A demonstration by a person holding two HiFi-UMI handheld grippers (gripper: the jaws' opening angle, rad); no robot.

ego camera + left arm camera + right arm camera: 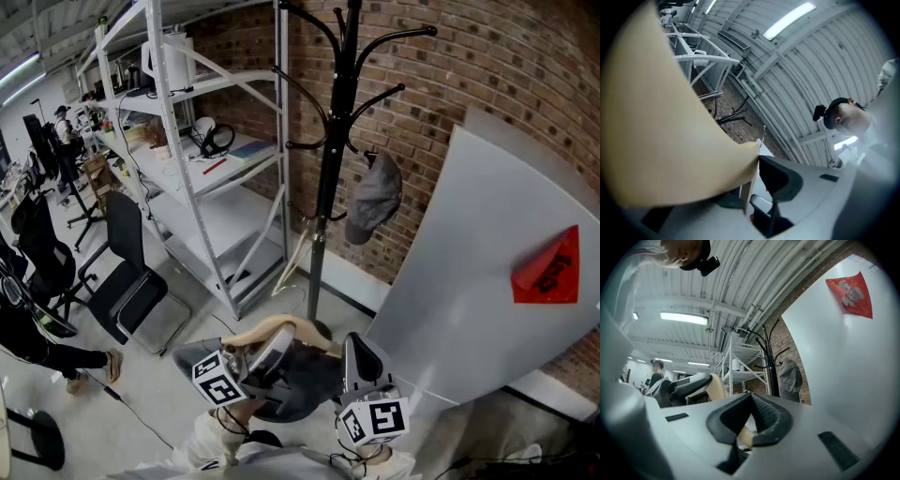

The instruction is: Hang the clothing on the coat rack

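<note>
The black coat rack (330,141) stands against the brick wall, and a grey cap (373,197) hangs from one of its lower hooks. A pale wooden hanger (292,258) leans by its pole. Low in the head view my left gripper (265,353) is shut on a beige piece of clothing (272,328) with a dark inside (300,375). In the left gripper view the beige clothing (661,131) fills the left half and lies against the dark pad (780,180). Just right of it is my right gripper (361,361). Its pads (764,411) meet at the tips and hold nothing I can see.
White metal shelving (216,150) stands left of the rack. A big grey panel (487,272) with a red sticker (548,267) leans at the right. A black office chair (131,281) and a seated person (37,342) are at the left.
</note>
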